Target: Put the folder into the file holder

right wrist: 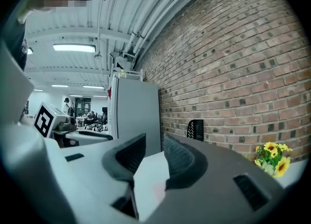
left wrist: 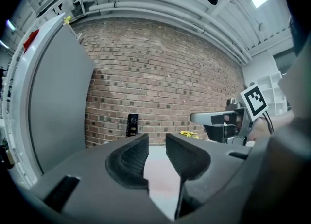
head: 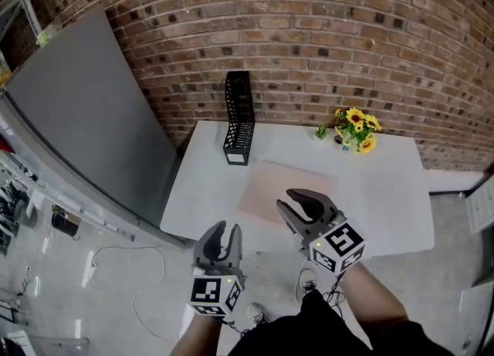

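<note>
Left tongs (head: pixel 228 228) hang just off the desk's (head: pixel 386 184) front edge and right tongs (head: pixel 286 198) over the folder's (head: pixel 266 183) near edge, both slightly spread with nothing between them. The folder lies flat at mid-front; the file holder (head: pixel 239 119) stands at the back left corner. I judge I'm at the approach, so next I pinch the folder's edge, lift it and stand it upright.

One folder (head: pixel 266 184), one file holder (head: pixel 238 119) — two hand-held grippers (head: pixel 228 229) (head: pixel 288 200).
</note>
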Motion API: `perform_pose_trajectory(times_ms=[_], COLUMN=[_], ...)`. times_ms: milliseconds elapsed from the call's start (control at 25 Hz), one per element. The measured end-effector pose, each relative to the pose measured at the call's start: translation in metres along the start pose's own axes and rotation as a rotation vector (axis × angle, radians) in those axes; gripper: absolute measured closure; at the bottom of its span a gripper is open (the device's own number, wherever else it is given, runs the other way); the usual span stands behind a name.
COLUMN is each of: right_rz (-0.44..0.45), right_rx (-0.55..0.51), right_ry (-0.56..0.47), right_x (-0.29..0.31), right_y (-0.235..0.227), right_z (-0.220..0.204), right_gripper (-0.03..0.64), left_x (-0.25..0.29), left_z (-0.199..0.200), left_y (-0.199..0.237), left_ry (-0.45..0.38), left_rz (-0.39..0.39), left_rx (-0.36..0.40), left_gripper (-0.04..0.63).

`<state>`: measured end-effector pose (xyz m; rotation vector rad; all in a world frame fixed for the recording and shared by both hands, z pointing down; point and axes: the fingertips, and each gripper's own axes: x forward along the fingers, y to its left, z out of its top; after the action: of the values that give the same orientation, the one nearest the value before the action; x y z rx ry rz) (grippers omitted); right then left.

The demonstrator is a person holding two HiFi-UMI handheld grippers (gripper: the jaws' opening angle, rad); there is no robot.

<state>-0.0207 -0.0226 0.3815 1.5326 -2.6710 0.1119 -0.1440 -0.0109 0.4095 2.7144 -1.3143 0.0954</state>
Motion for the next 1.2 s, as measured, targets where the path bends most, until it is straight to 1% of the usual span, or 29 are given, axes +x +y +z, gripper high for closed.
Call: perform_pose_trajectory(times_ms=[200, 360, 520, 640, 880, 1200], right_rz=[0.063, 0.113, 0.156, 0.197, 0.270, 0.338], right_rx=[0.003, 0.008, 0.011, 0.005, -0.007, 0.007], right_ry=[0.001, 0.005, 0.019, 0.029, 0.046, 0.050], right_x=[0.013, 0.022, 0.031, 0.035, 0.040, 0.044], right_y=[-0.028, -0.047, -0.063, -0.073, -0.094, -0.112], right_z=[-0.002, -0.008, -0.011, -0.013, -0.015, -0.018], right_gripper=[0.465, 0.446, 0.426, 0.416, 0.403, 0.396], left_x=[0.025, 0.045, 0.061, 0.069, 0.081, 0.082], left_z=[0.000, -0.004, -0.005, -0.007, -0.010, -0.022], left_y=[-0.003, -0.009, -0.010, -0.011, -0.019, -0.026], left_ry=[0.017, 0.038, 0.051, 0.067, 0.049, 0.071], left_rz=[0.057, 0.088, 0.124, 0.163, 0.246, 0.338], left_rx=[0.001, -0.004, -0.009, -0.036, -0.056, -0.104], left_gripper=[0.459, 0.419, 0.396, 0.388, 0.380, 0.374])
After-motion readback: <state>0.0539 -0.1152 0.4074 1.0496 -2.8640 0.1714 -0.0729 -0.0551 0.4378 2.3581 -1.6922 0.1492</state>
